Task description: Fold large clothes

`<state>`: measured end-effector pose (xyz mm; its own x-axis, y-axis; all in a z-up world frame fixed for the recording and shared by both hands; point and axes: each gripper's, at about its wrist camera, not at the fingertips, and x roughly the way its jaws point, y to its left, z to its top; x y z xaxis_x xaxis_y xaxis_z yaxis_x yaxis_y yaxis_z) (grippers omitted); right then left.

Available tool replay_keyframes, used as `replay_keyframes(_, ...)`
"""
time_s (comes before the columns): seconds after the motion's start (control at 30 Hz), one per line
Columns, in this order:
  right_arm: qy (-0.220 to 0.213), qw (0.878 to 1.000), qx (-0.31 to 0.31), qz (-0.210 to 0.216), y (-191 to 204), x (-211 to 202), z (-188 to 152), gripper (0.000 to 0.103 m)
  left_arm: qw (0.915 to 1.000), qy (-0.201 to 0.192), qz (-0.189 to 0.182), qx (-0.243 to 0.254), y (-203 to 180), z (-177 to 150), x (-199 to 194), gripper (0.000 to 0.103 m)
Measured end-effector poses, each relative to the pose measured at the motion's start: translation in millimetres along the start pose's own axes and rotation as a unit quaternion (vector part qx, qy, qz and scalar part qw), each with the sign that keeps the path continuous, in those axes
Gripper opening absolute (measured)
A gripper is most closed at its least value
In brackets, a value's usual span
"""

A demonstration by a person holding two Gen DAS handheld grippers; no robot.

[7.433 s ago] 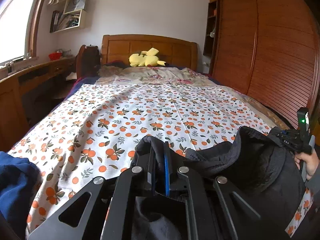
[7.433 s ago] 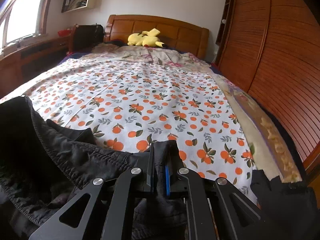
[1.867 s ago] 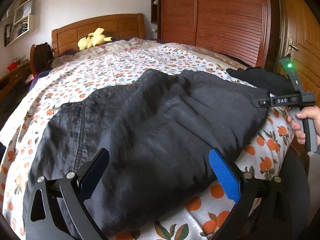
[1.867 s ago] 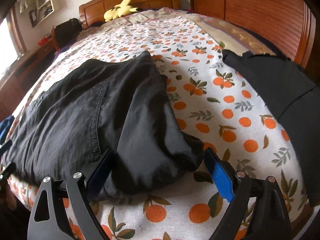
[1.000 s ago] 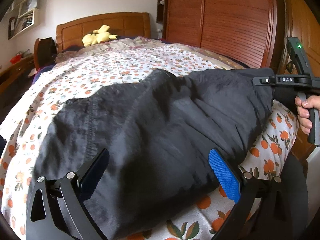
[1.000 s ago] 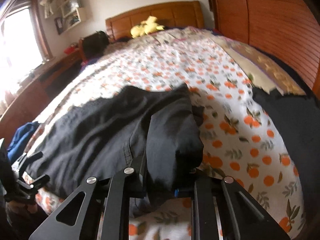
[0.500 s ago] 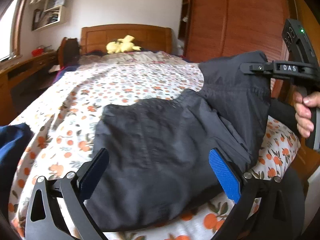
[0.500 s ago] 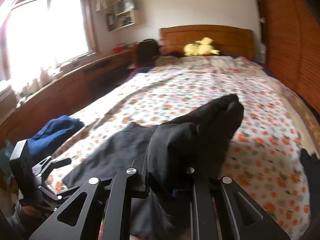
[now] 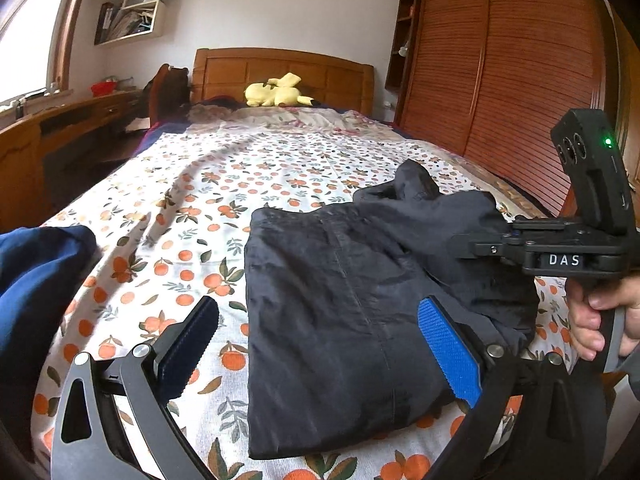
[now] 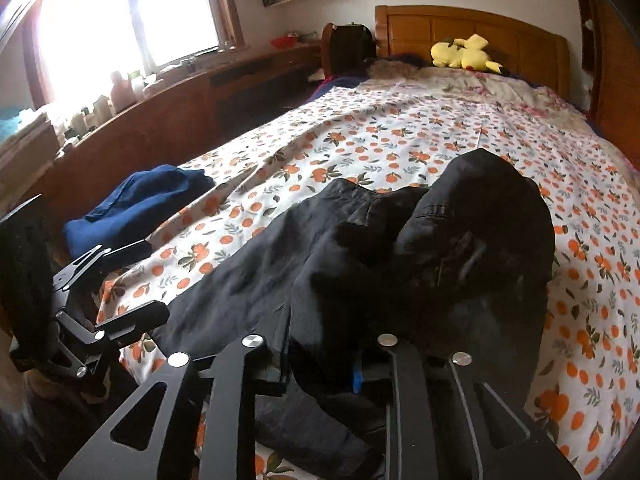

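A black garment lies folded on the orange-print bed sheet, its right part doubled over in a loose bunch. My left gripper hovers open over the garment's near left edge, with nothing pressed between its blue pads. My right gripper has bunched black cloth between its fingers while its jaws are opening. In the left wrist view the right gripper reaches in from the right over the fold, held by a hand. At the left of the right wrist view the left gripper shows open.
A dark blue garment lies at the bed's near left corner. A yellow plush toy rests by the wooden headboard. A slatted wooden wardrobe stands along the right, and a wooden desk runs under the window on the left.
The right gripper carried the garment's right part up and leftward, then lowered it onto the rest. Its jaws stand wider than before. The left gripper shifted left and stayed open.
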<state>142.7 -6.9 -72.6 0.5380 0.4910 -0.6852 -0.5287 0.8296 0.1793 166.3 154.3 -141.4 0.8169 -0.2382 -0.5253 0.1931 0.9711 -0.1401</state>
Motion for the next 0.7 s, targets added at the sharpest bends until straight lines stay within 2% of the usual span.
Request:
replay_keyframes(0.03, -0.002, 1.000, -0.001, -0.001, 1.1, -1.6, 0.5, 0.029, 1.0000, 0.000, 0.000, 0.000, -0.6, 0.5, 0.2, 0.100)
replay_keyframes(0.27, -0.035, 0.999, -0.002, 0.002, 2.4, -35.9, 7.0, 0.037, 1.0000, -0.001, -0.004, 0.005, -10.5, 6.1, 4.7, 0.100)
replay_keyframes(0.4, -0.045, 0.998, -0.019, -0.032, -6.9, -56.6, 3.4, 0.037, 0.9999, -0.006, -0.014, 0.008, -22.2, 12.0, 8.7, 0.100)
replay_keyframes(0.7, -0.023, 0.995, -0.017, -0.096, -45.5, -63.0, -26.2, 0.037, 0.9985, -0.018, -0.048, 0.019, -65.2, 34.5, 27.0, 0.100)
